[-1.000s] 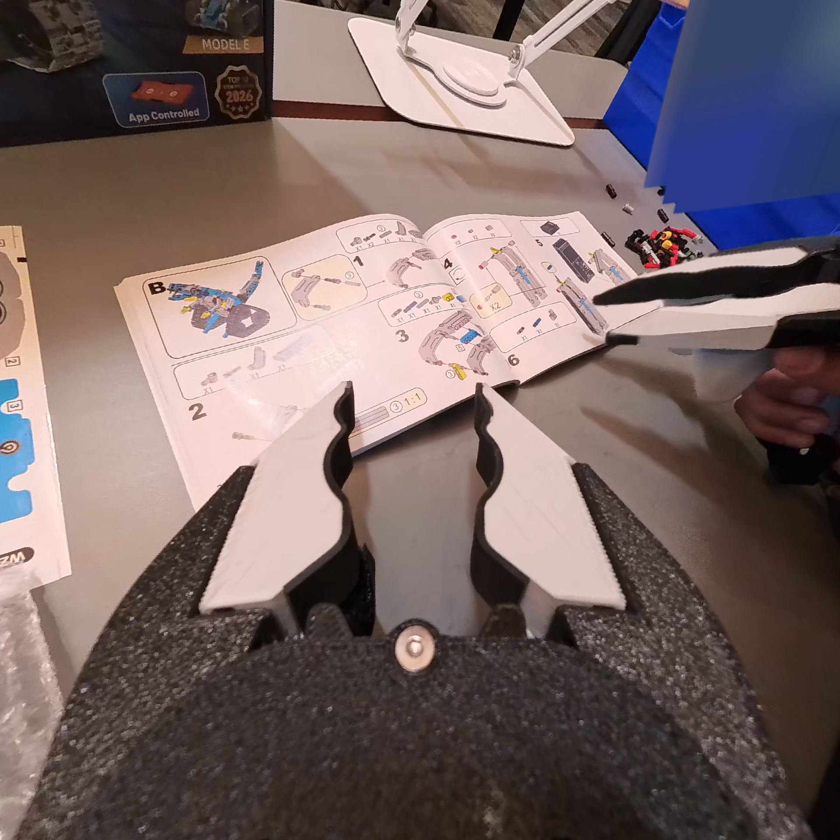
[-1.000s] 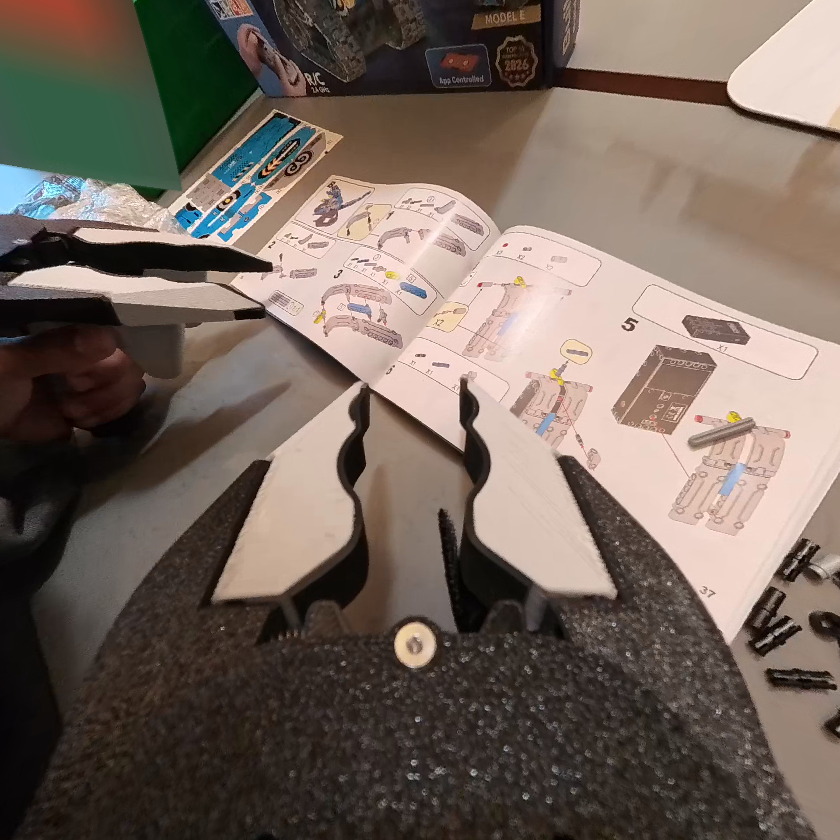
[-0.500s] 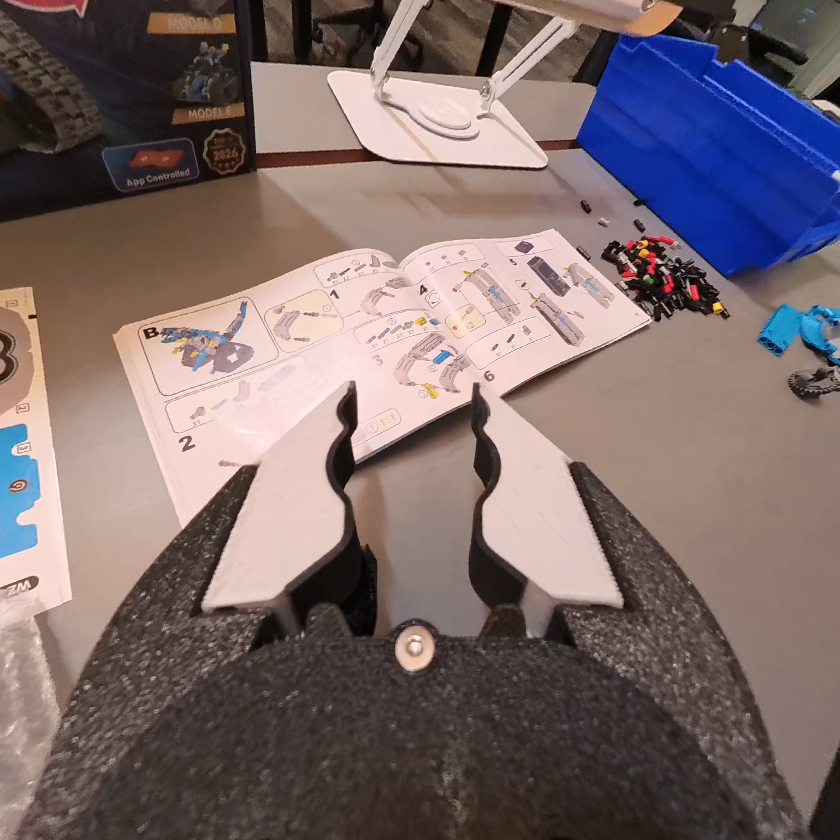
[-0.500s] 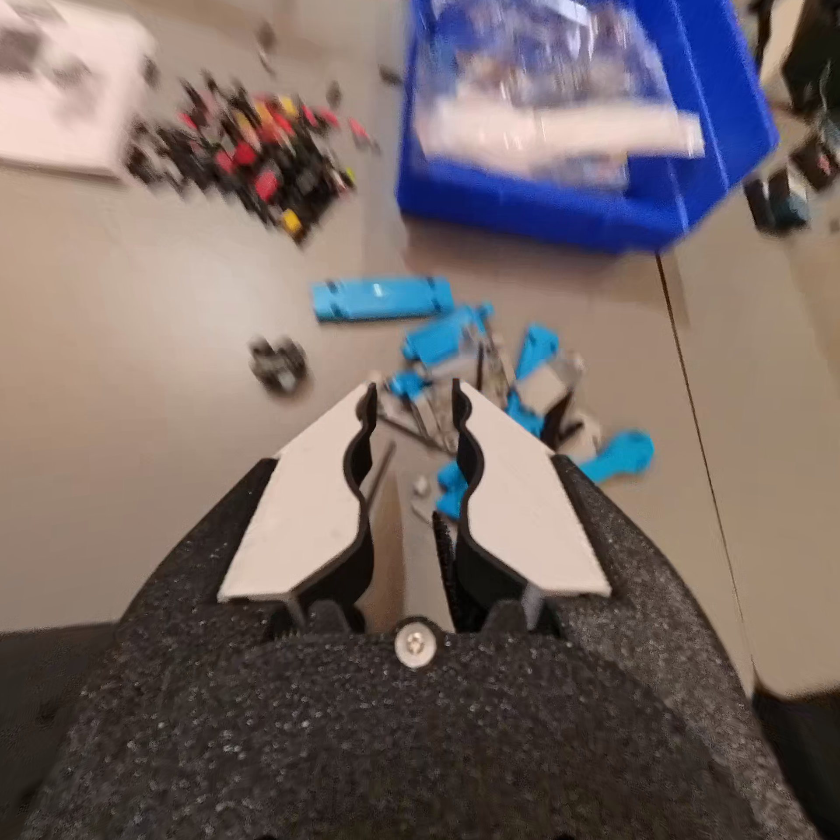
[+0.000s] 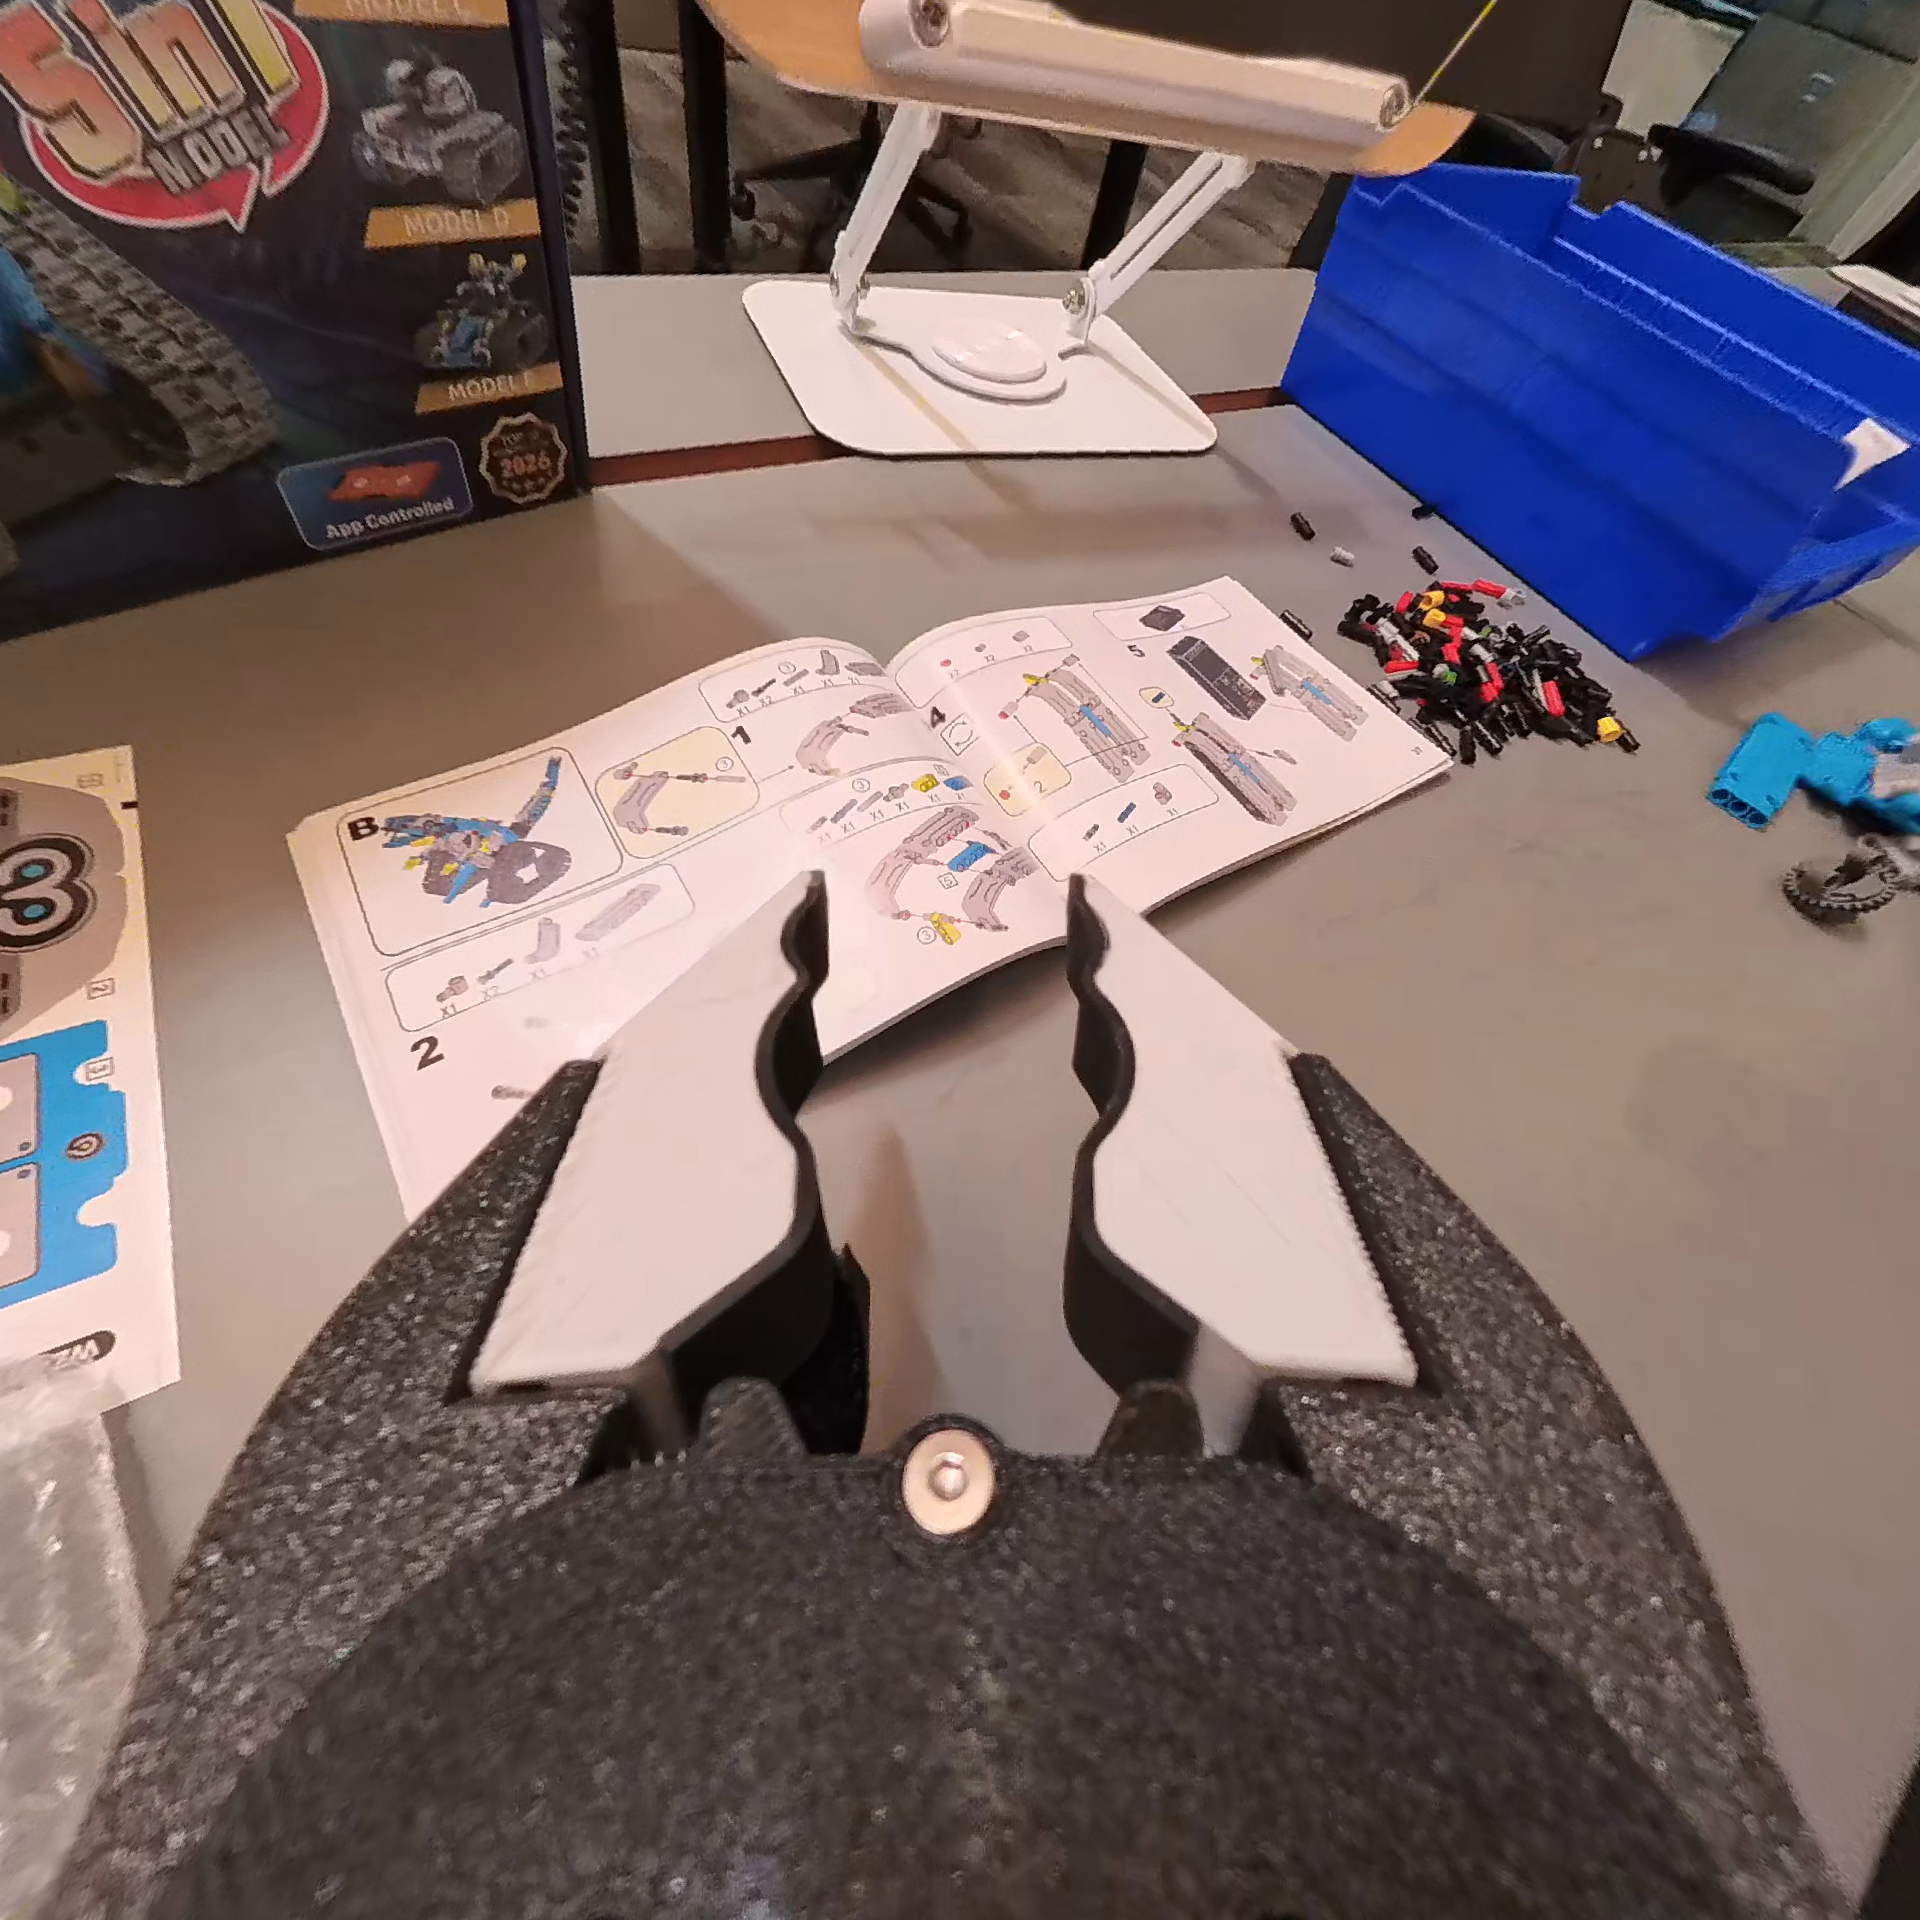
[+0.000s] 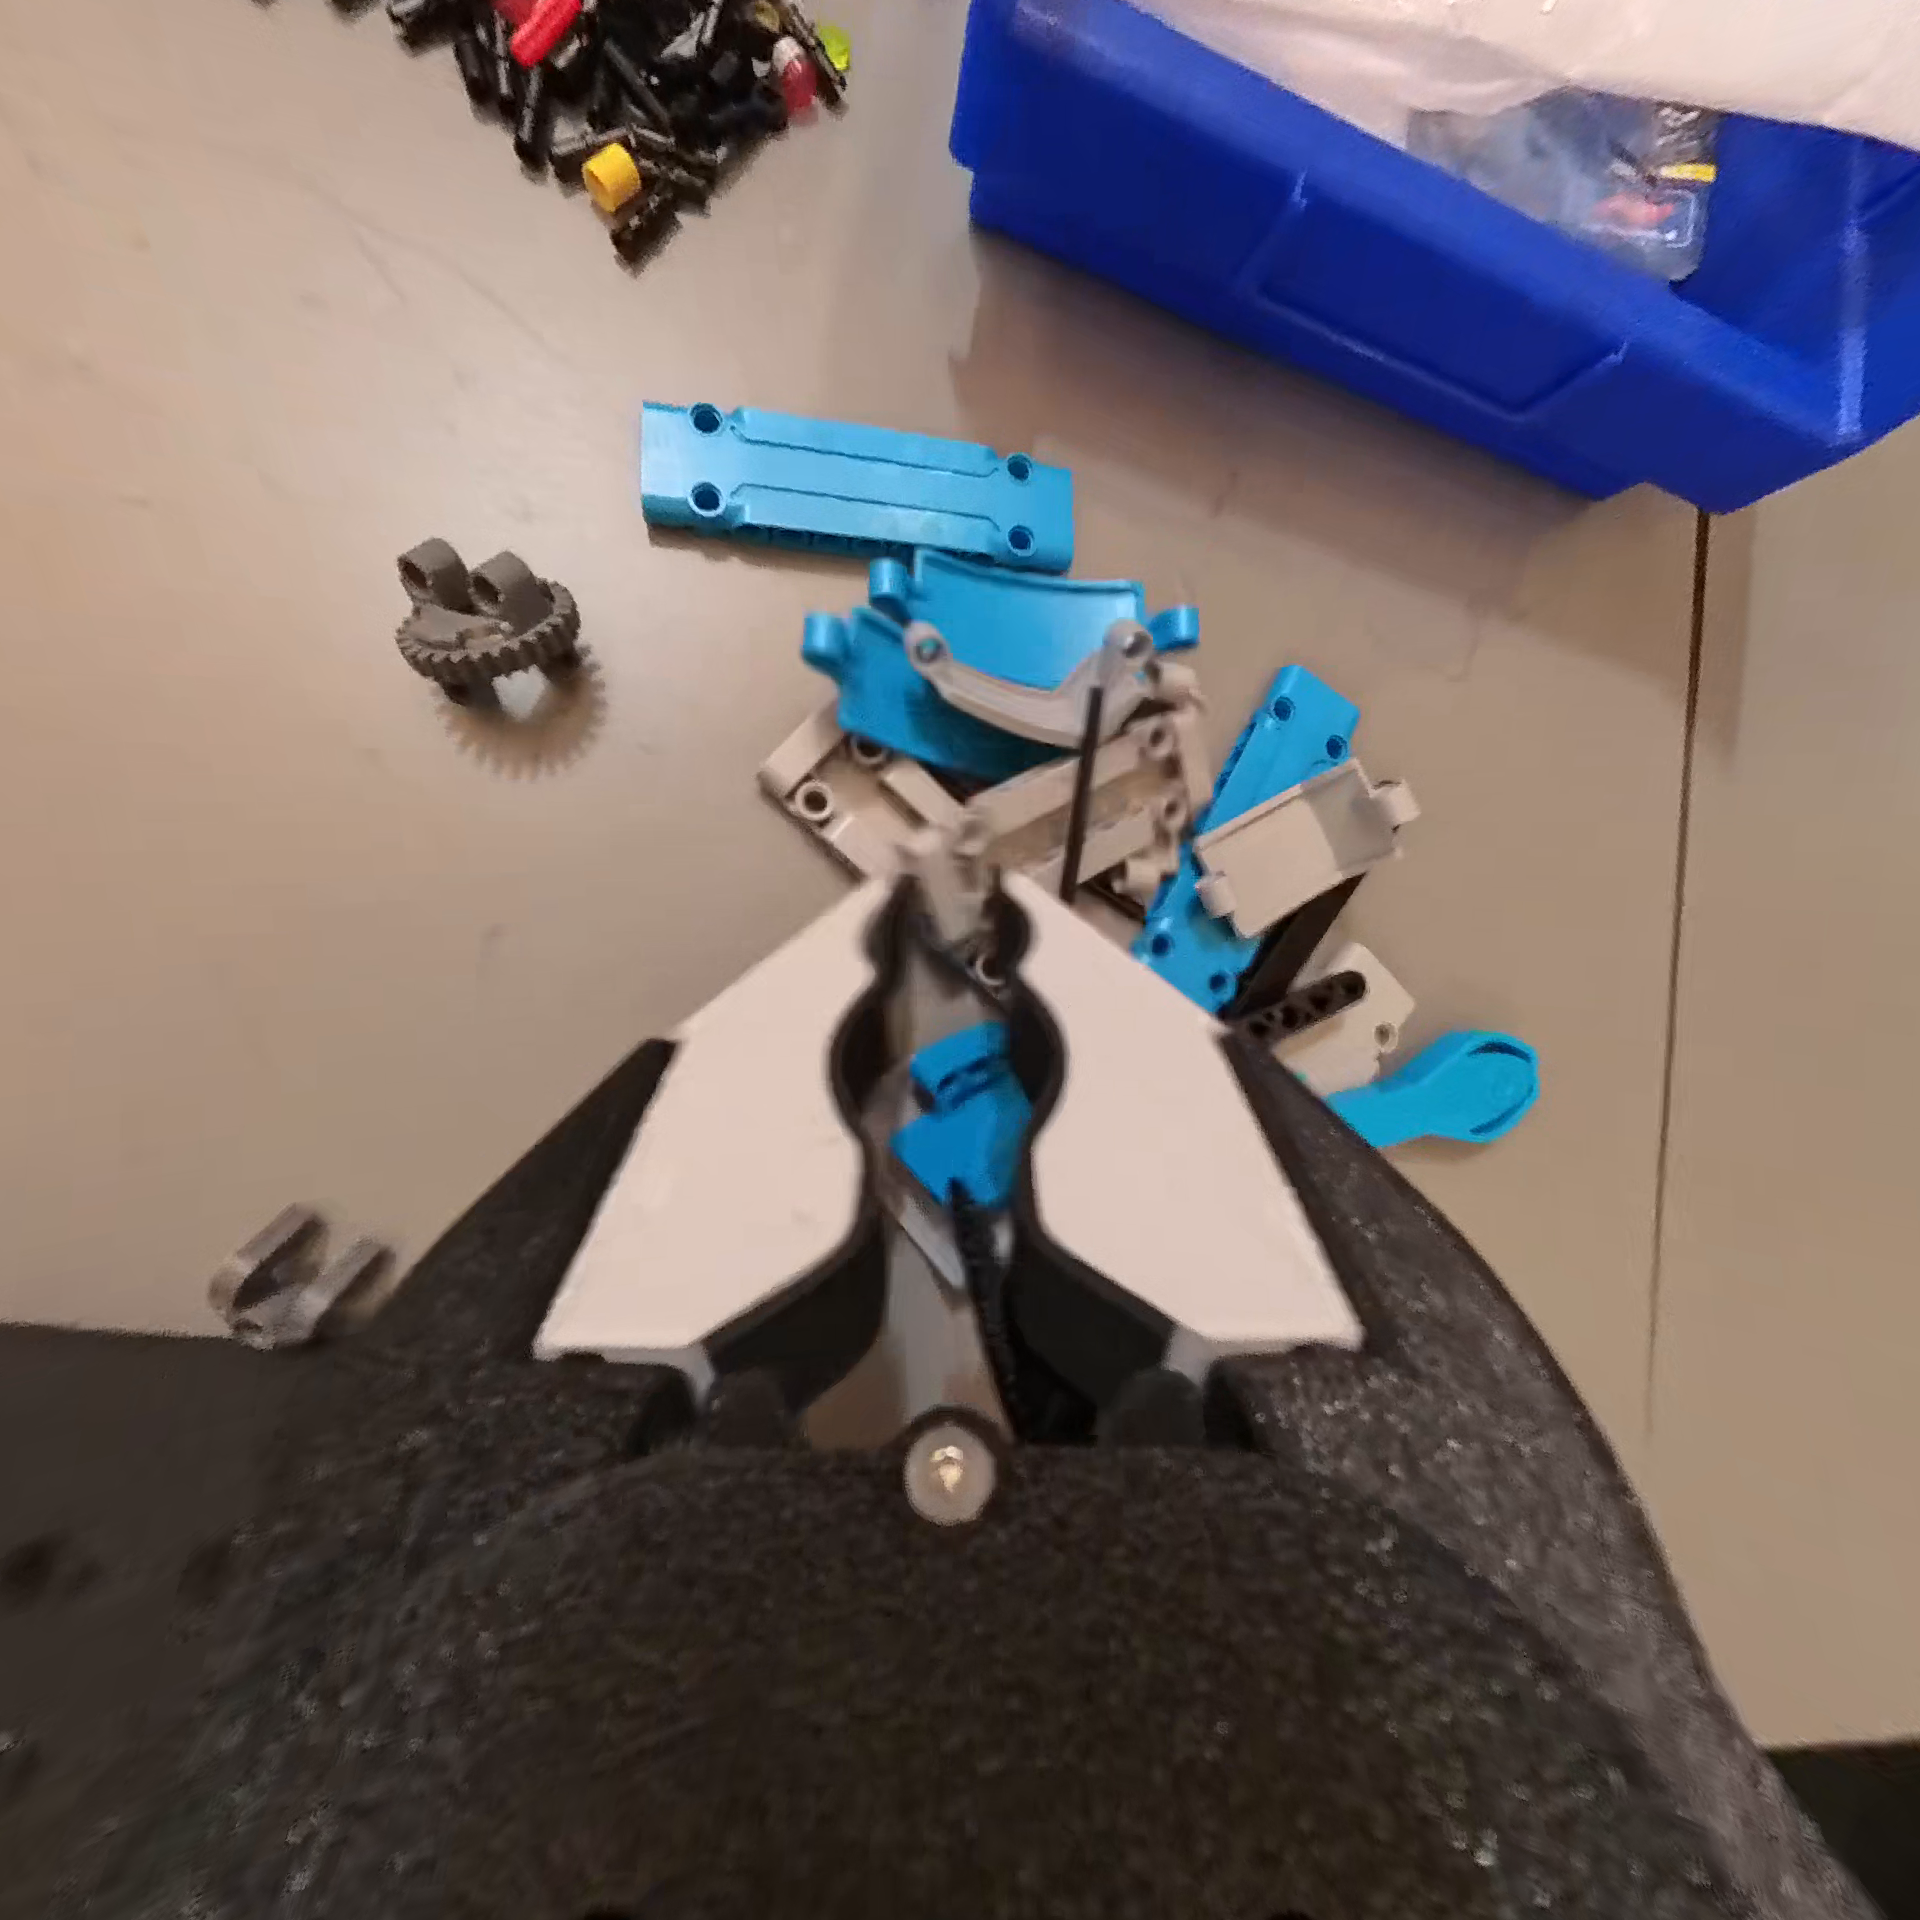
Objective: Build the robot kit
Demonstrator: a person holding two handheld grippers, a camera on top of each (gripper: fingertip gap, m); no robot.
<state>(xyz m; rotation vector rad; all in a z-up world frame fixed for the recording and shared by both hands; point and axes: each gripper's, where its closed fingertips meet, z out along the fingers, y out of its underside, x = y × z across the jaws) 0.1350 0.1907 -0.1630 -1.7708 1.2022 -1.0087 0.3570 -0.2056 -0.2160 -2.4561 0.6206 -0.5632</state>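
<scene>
Grey table (image 6: pixel 260 416): right gripper (image 6: pixel 948 902) fingers flank grey piece (image 6: pixel 951 868).

Both wrist views share (partly) the blue bin (image 5: pixel 1621 436).

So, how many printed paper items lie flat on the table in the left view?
2: an open booklet in the middle, ahead of the left gripper; a sticker sheet at the left edge, partly cut off. Others may be hidden.

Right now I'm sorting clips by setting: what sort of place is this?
Probably an office or workshop table set up for building a toy kit: an open white instruction booklet, a heap of small black, red and yellow plastic pins, and a blue plastic storage bin on a grey tabletop.
</scene>
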